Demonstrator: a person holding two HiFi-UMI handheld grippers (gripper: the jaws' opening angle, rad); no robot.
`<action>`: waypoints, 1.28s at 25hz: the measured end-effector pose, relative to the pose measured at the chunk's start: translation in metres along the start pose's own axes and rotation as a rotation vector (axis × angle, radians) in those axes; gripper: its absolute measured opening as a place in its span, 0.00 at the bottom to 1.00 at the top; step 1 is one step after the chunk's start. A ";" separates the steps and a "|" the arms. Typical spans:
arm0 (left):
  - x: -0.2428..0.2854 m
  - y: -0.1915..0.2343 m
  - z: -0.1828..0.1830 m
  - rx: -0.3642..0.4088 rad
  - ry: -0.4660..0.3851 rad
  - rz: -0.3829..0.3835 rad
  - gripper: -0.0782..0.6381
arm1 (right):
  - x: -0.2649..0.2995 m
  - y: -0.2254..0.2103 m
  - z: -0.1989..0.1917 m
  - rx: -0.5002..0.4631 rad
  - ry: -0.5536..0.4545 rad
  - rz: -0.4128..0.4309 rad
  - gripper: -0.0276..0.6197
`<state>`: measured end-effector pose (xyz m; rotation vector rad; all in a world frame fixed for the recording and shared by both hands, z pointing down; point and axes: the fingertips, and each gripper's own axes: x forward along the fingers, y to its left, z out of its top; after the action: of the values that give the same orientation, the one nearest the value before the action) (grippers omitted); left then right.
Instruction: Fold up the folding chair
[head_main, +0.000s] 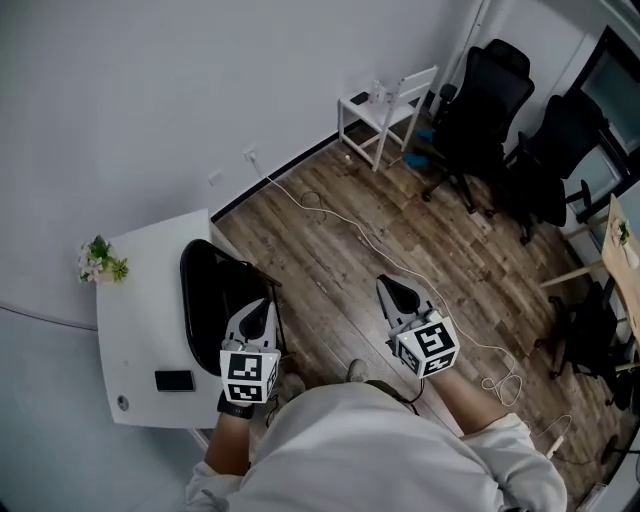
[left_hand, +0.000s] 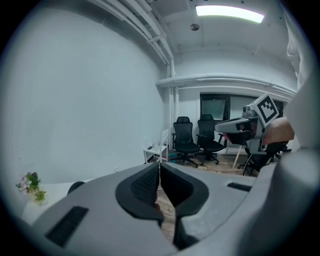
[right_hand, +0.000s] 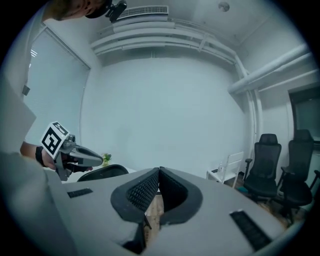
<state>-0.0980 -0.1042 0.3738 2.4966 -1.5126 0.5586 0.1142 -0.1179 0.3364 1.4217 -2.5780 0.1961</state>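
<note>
Black folding chair (head_main: 212, 300) sits at the near left in the head view, tight against the right edge of the white table (head_main: 140, 330); I read it as the task's chair, but from this steep angle I cannot tell whether it is folded flat or open. Left gripper (head_main: 262, 306) hangs over the chair's right side, and I cannot tell whether it touches it. Its own view shows the two dark pads pressed together with nothing between them, so I log it as closed and empty. Right gripper (head_main: 388, 287) is held over bare wood floor (head_main: 330, 255), well apart from the chair. Its jaws likewise meet in its own view, closed on nothing. Both grippers point out into the room, away from my operator's body. On the table: a dark phone (head_main: 174, 380) near the front and a small bunch of flowers (head_main: 100, 262) at the far left corner. A pale cable (head_main: 340, 215) trails across the floor from the wall toward the right. Far corner holds a white chair (head_main: 385, 110), with two black office chairs (head_main: 490, 90) just to its right. The right gripper view catches the left gripper (right_hand: 75, 152) at its left, beside the chair's curved black back (right_hand: 102, 172).
</note>
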 end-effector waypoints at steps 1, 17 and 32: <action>0.001 -0.006 0.001 0.005 -0.003 -0.006 0.13 | -0.006 -0.005 -0.001 0.002 -0.002 -0.009 0.07; 0.003 -0.050 0.020 0.005 -0.023 -0.044 0.12 | -0.048 -0.033 0.005 -0.006 -0.056 -0.045 0.07; 0.000 -0.052 0.029 0.012 -0.039 -0.030 0.12 | -0.051 -0.033 0.008 -0.008 -0.065 -0.030 0.07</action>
<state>-0.0452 -0.0894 0.3502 2.5492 -1.4869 0.5189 0.1678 -0.0948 0.3178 1.4870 -2.6038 0.1377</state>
